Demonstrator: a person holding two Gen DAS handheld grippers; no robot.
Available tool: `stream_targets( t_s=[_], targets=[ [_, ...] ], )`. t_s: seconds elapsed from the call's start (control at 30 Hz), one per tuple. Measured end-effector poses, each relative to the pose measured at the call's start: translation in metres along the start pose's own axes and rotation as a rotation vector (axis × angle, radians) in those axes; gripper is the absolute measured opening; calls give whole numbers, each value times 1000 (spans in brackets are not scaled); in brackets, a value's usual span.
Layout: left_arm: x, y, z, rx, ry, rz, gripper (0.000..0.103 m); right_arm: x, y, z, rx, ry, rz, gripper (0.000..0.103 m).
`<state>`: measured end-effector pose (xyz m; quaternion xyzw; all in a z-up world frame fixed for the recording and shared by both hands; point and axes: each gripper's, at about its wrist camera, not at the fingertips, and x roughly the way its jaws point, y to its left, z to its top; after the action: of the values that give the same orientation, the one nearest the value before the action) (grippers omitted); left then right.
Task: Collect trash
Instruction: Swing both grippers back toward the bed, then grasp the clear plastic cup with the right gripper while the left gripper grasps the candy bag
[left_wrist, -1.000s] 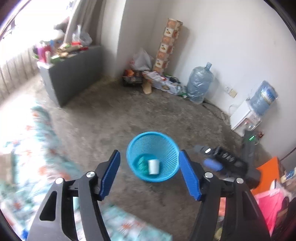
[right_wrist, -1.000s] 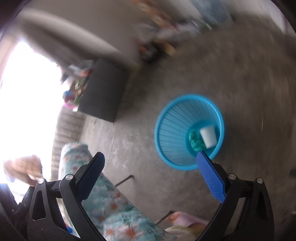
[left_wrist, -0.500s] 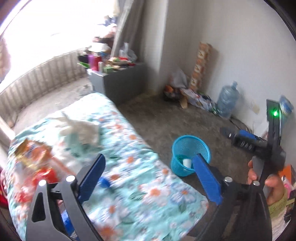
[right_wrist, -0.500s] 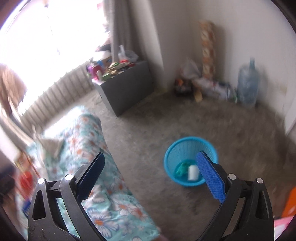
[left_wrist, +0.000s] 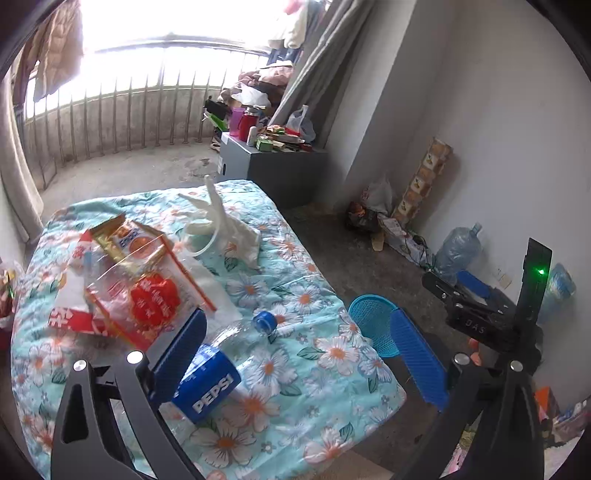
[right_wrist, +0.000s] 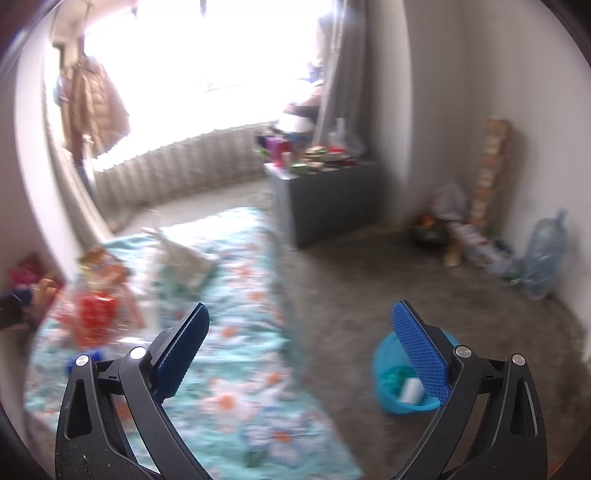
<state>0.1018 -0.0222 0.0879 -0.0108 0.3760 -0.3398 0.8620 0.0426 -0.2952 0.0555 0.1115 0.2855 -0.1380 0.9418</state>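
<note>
In the left wrist view the left gripper (left_wrist: 295, 354) fills the bottom of the frame with its blue pads spread wide and nothing pinched between them; its jaws have just been opening; between and just beyond the pads a plastic bottle (left_wrist: 225, 358) with a blue Pepsi label and blue cap lies on its side on the floral cover (left_wrist: 325, 373) of the bed, its label close to the left pad. Left of centre on the bed sits a heap of clear and red snack wrappers (left_wrist: 136, 280); above it, at centre, lies a crumpled white plastic bag (left_wrist: 225, 225). The blue basket (left_wrist: 373, 321) stands on the floor just beyond the bed's right edge, partly hidden by the right pad.

In the blurred right wrist view the right gripper (right_wrist: 301, 354) is also spread wide and empty; the basket (right_wrist: 391, 391) shows at lower right behind the right pad, with a white cup (right_wrist: 410, 389) and something green (right_wrist: 391, 376) in it; the wrappers (right_wrist: 92, 314) lie at the left.
</note>
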Motion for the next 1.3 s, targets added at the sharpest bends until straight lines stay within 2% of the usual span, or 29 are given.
stream_targets(
  t_s=[0.17, 0.3, 0.37, 0.5, 0.6, 0.8, 0.97, 1.1, 1.17, 1.3],
  targets=[
    [-27, 30, -13, -92, -67, -24, 98, -7, 5, 3, 38, -44, 95, 95],
    [-56, 63, -27, -178, -184, -50, 98, -10, 7, 6, 94, -53, 201, 95],
    [-65, 74, -32, -192, -220, -27, 98, -4, 13, 6, 121, -29, 264, 95],
    [-75, 94, -42, -196, -245, 24, 98, 19, 28, 6, 174, 74, 407, 95],
    [-76, 107, -49, -205, -250, 38, 98, 39, 43, 1, 192, 147, 465, 95],
    [-55, 129, -54, -249, -220, 39, 97, 74, 60, -11, 263, 287, 553, 91],
    [-24, 142, -51, -263, -171, 60, 79, 94, 61, -18, 284, 354, 554, 87],
    [11, 151, -43, -235, -105, 156, 67, 110, 60, -23, 306, 398, 550, 83],
    [27, 157, -40, -227, -59, 208, 57, 116, 59, -25, 309, 415, 542, 82],
    [44, 168, -35, -236, -36, 230, 48, 125, 60, -26, 295, 432, 528, 82]
  ],
)
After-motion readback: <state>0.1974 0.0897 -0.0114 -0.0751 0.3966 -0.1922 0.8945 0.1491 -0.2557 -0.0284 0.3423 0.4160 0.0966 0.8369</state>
